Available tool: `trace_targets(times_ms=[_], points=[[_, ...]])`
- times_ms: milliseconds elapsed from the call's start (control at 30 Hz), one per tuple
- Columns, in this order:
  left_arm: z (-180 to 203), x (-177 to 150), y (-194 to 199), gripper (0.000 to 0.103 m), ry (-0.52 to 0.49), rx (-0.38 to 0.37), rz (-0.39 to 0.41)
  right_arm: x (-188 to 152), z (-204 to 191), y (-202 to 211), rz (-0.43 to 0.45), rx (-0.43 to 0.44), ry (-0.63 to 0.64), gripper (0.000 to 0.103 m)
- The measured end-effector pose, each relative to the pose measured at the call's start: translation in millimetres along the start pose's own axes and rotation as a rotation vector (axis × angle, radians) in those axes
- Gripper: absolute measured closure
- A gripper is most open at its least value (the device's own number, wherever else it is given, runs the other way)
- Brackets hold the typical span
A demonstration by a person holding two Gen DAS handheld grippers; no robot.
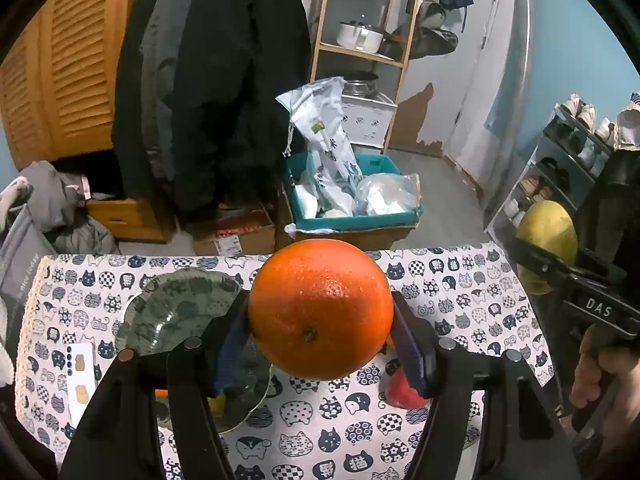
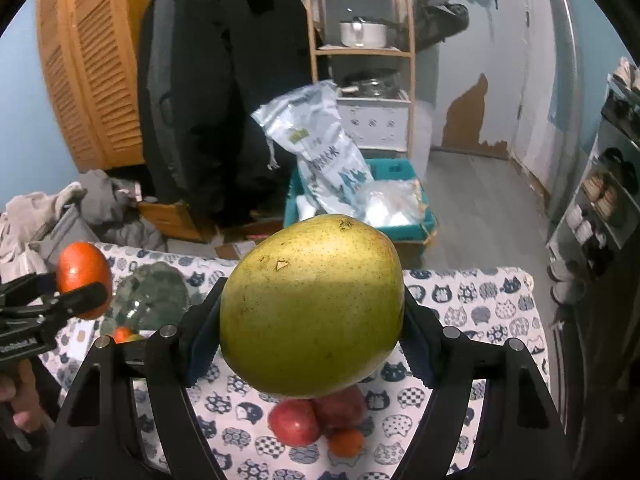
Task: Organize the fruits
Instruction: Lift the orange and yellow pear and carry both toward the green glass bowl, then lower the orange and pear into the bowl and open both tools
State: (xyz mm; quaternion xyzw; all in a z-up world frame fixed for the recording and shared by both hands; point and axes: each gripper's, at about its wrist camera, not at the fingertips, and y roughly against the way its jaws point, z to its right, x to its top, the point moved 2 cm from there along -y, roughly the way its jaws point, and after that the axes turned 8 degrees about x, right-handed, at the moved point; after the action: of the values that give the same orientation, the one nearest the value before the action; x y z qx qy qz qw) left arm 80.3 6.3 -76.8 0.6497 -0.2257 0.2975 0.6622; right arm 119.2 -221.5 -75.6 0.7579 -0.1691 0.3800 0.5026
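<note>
The only lettering that reads clearly is "DAS", white on the black body of the right gripper (image 1: 548, 258) as the left wrist view catches it from the side; the print on the tall white plastic bag (image 1: 326, 148) standing in the teal cardboard box (image 1: 352, 222) on the floor beyond the table is too small to make out. The left gripper (image 1: 320, 320) pinches a round, glossy orange (image 1: 320, 308) between its blue-padded fingers (image 1: 230, 344), lifted above the table covered in a white cloth printed with navy cats (image 1: 460, 292); the orange's stem scar faces the camera, slightly below centre. The right gripper (image 2: 312, 320) clamps a large yellow-green mango (image 2: 312, 308), held in the air over the near right part of the cloth, its long axis running from lower left to upper right, with a small brown scar on the upper far end. Beneath the mango on the cloth lie two red apples (image 2: 294, 422), touching each other, and a small orange tangerine (image 2: 346, 442) just beside them. On the left of the table sits a dark green patterned ceramic dish (image 1: 176, 308), with a second similar dish (image 1: 244, 392) nearer, partly hidden by the fingers, holding some orange and yellow fruit (image 2: 122, 334).
</note>
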Motion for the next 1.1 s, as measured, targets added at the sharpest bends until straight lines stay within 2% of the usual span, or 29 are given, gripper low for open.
trace_targets(times_ms=[367, 767, 1100], points=[[-28.8, 0.5, 3.1, 0.035, 0.038, 0.037, 0.007, 9.2, -42.3, -16.8, -0.012, 0.061, 0.047, 0.026], [-87.4, -7.0, 0.0, 0.035, 0.118, 0.098, -0.006, 16.0, -96.8, -53.3, -0.058, 0.135, 0.09, 0.026], [-136.8, -22.2, -11.3, 0.035, 0.182, 0.142, -0.05, 14.9, -141.4, -90.1, -0.12, 0.203, 0.102, 0.026]])
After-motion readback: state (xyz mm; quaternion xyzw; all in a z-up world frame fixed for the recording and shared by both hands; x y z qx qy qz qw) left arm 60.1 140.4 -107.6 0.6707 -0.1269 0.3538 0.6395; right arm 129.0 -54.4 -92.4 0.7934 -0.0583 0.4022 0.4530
